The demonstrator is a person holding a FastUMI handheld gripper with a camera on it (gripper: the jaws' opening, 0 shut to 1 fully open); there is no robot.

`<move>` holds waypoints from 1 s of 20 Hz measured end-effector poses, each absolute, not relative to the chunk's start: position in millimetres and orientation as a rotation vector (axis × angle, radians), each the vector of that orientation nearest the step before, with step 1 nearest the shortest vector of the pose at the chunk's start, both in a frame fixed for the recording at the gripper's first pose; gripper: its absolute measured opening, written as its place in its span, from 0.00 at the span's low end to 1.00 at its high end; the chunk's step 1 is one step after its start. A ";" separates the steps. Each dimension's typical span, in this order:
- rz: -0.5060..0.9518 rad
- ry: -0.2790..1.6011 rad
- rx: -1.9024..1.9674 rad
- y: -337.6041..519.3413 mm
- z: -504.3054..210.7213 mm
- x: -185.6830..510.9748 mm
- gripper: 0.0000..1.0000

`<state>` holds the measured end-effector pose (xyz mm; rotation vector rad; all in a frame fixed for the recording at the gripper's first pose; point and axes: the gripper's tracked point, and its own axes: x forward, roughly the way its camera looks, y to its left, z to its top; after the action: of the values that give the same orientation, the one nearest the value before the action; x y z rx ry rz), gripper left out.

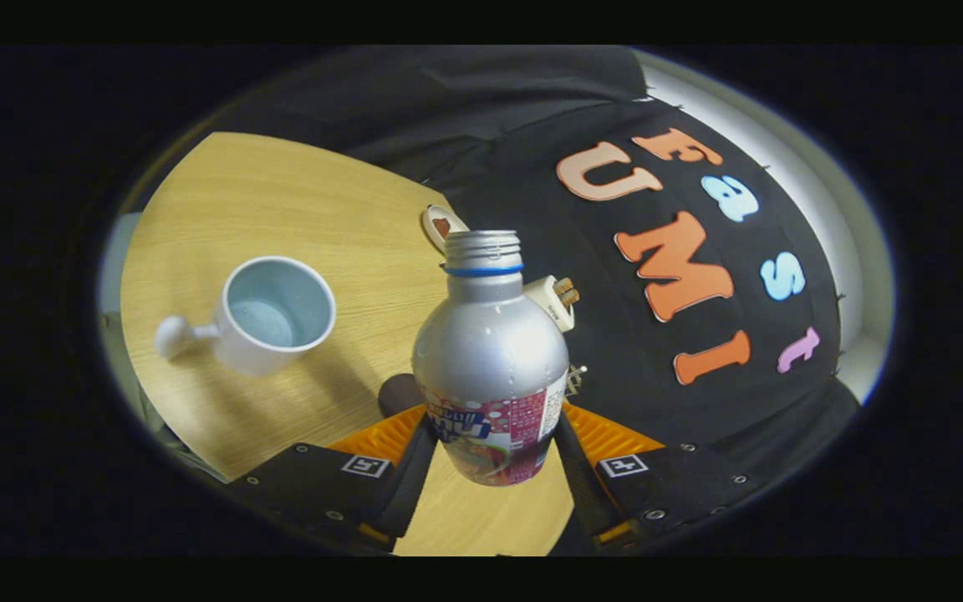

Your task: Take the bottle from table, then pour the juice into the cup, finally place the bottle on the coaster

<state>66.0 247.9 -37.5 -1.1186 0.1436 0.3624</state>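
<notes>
hand-held gripper [490, 447] clamps bottle [490, 368], uncapped | cup [272, 313] beyond, on table [281, 201]

A light wooden table [298, 192] carries the scene. On it, left of the fingers, stands a white cup [268, 313], its handle pointing left and its inside pale blue. A dark round coaster [398, 393] lies near the left finger. Far off, at the table's edge, two small white objects [552, 299] sit.

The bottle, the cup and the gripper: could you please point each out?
bottle [490, 351], gripper view, silver shoulder, clamped between both fingers.
cup [277, 313], gripper view, its rim, beyond the fingers.
gripper [490, 443], gripper view, midway between fingertips.
</notes>
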 end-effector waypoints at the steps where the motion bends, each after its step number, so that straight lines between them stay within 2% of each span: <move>1: 0.375 0.146 -1.044 248.2 -38.7 70.5 0.76; 6: 0.412 0.285 -0.595 235.7 -62.3 96.4 0.76; 9: 0.371 0.284 -0.467 222.8 -57.3 119.3 0.76; 20: 0.442 0.389 -0.105 238.9 -104.8 162.2 0.76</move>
<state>162.2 238.9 -104.8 -0.1052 0.3895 0.4421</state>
